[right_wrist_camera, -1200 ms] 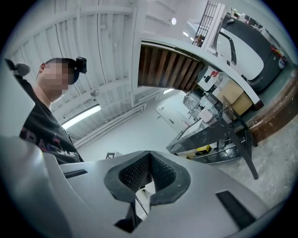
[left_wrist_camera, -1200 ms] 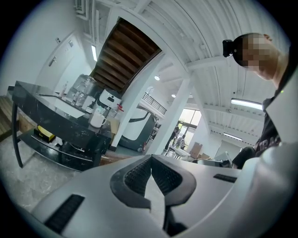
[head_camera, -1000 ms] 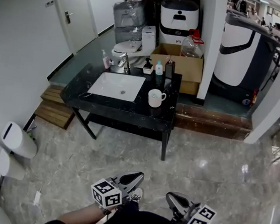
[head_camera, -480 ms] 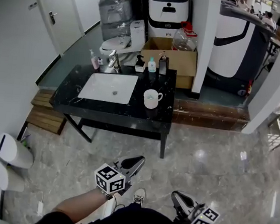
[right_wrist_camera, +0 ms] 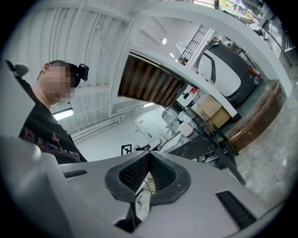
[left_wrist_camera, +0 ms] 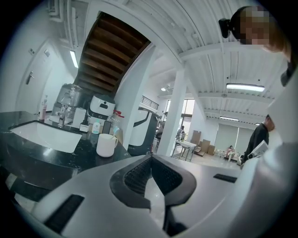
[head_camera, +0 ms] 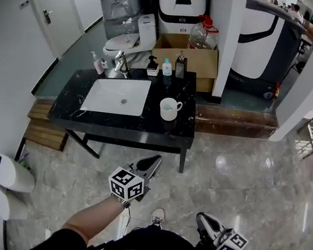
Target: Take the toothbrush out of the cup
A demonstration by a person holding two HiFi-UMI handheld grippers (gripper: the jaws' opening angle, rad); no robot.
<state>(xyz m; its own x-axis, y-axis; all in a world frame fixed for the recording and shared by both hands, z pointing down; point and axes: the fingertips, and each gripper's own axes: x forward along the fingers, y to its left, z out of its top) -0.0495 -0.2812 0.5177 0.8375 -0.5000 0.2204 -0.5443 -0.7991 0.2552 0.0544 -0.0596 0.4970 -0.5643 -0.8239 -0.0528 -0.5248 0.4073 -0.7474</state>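
Since a second ago the black table (head_camera: 145, 125) sits lower and larger in the head view, so the person has stepped closer to it, and the left tongs (head_camera: 153, 161) have come up and forward while the right tongs (head_camera: 201, 218) hang back by the person's side. Both are well short of the table, over the marble floor (head_camera: 240, 177). In the left gripper view the ribbed pads (left_wrist_camera: 139, 174) are pressed together with nothing between them, and the right gripper view shows the same: both tongs are closed and empty. The white cup (head_camera: 170, 108) stands upright on the table just to the right of the white sink (head_camera: 116, 95), its handle turned to the right in the head view. The toothbrush (left_wrist_camera: 115, 130) is in the cup, leaning, with its pale head poking above the rim on the far side; the rest of it is hidden inside. It looks light and stiff, a thin smooth plastic stick that could twist or slip between the pads, so the best hold is probably on the neck just under the head, squarely across the ribbing. The tongs must open first. The cup is likely light enough to slide or tip if the brush drags on the rim, so a straight lift along the lean seems wise, perhaps with the other tongs steadying the cup.
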